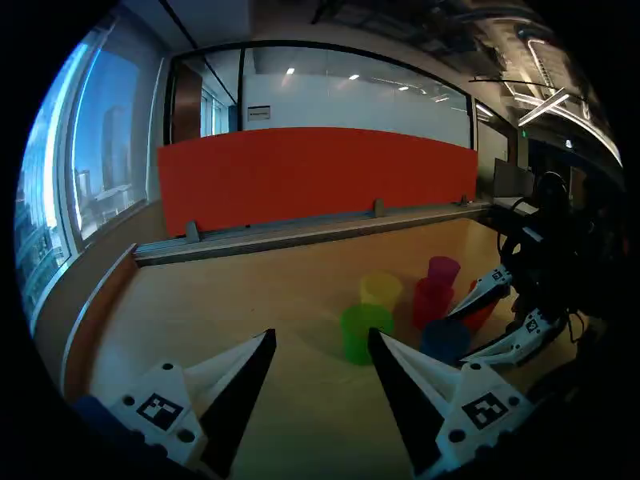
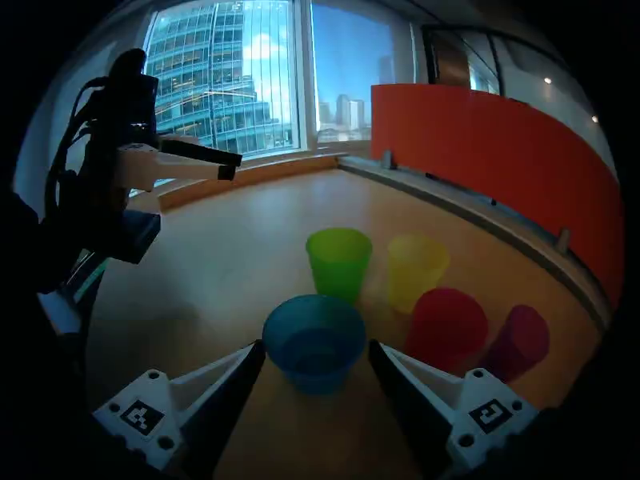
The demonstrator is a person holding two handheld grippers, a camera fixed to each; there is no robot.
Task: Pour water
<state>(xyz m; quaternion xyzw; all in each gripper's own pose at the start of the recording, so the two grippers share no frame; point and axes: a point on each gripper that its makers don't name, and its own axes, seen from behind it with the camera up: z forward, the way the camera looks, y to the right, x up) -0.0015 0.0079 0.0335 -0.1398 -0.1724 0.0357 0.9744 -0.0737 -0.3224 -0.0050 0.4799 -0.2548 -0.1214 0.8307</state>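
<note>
Five plastic cups stand close together on the wooden table. A blue cup (image 2: 314, 342) sits between the fingers of my right gripper (image 2: 315, 350), which is open, its tips flanking the cup's sides. Behind it stand a green cup (image 2: 339, 262), a yellow cup (image 2: 414, 270), a red cup (image 2: 446, 326) and a magenta cup (image 2: 520, 340). My left gripper (image 1: 321, 340) is open and holds nothing, with the green cup (image 1: 366, 332) just beyond its right fingertip. In the left gripper view the right gripper (image 1: 462, 338) straddles the blue cup (image 1: 445, 340). I cannot tell whether any cup holds water.
An orange partition (image 1: 320, 176) runs along the far side of the table (image 1: 240, 296). Large windows (image 2: 232, 72) line another side. The left gripper (image 2: 228, 165) hovers high at the left in the right gripper view. Dark office equipment (image 1: 512, 180) stands at the far right.
</note>
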